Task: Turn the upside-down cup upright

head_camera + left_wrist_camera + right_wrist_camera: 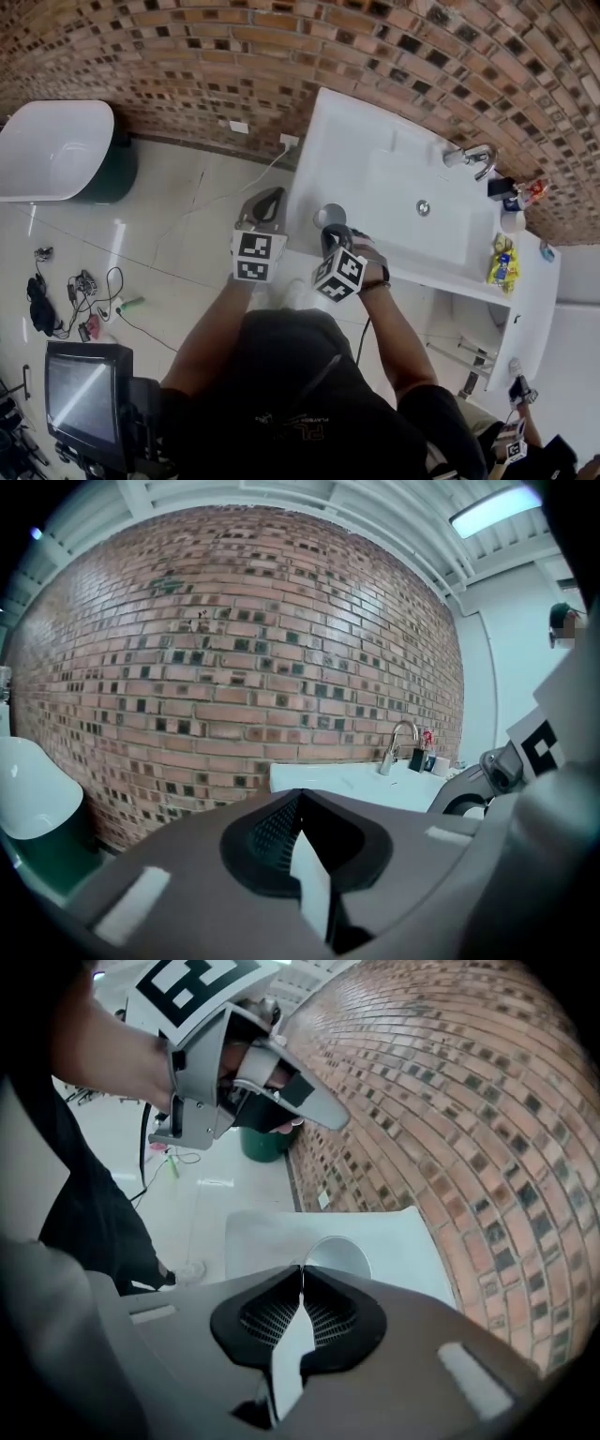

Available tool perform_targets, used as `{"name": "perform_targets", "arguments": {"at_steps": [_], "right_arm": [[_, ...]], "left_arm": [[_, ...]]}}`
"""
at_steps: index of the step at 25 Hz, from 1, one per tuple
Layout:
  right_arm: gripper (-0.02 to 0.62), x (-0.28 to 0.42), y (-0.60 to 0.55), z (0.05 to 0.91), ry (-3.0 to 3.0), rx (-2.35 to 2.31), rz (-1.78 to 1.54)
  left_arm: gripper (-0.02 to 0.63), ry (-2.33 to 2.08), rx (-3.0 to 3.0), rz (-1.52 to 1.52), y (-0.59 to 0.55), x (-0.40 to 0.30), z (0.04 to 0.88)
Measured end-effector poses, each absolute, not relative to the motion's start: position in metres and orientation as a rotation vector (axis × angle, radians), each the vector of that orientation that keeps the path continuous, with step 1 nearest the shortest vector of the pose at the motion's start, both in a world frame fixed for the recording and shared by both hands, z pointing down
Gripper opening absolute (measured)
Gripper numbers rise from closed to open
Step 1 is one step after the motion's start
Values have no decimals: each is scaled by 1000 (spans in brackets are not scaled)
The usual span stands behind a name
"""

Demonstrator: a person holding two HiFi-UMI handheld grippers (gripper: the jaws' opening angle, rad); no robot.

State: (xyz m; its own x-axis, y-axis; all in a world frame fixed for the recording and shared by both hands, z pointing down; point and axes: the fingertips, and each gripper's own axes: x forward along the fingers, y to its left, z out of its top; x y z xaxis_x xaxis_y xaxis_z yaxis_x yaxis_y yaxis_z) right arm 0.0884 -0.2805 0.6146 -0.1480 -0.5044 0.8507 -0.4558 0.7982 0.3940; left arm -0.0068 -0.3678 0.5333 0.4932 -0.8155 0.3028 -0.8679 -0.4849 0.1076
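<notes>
From the head view, a person stands at the left end of a white counter (375,131) set against a brick wall (281,37), with a sink (427,220) and faucet (473,157) further right. The grey cup (328,217) sits on the counter near its front edge, with the right gripper (330,233) right against it and the left gripper (270,197) just beside the counter, off its left edge. In the left gripper view, the left gripper (300,797) has its jaws together, nothing between them. In the right gripper view, the right gripper (300,1271) has its jaws drawn almost together, pinching the near edge of the cup (339,1255). The left gripper (333,1117) hangs above the counter (272,1232).
</notes>
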Motion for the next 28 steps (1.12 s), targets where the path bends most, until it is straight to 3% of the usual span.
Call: {"name": "perform_targets", "arguments": {"at_steps": [20,28], "right_arm": [[32,69,-273,634,-1695,611,-107],[126,68,-272,632,-1691,597,-138]], "left_arm": [[-2,-1438,2480,321,-363,-13,540],[-3,-1457,2474,326,-364,-18,540]]}}
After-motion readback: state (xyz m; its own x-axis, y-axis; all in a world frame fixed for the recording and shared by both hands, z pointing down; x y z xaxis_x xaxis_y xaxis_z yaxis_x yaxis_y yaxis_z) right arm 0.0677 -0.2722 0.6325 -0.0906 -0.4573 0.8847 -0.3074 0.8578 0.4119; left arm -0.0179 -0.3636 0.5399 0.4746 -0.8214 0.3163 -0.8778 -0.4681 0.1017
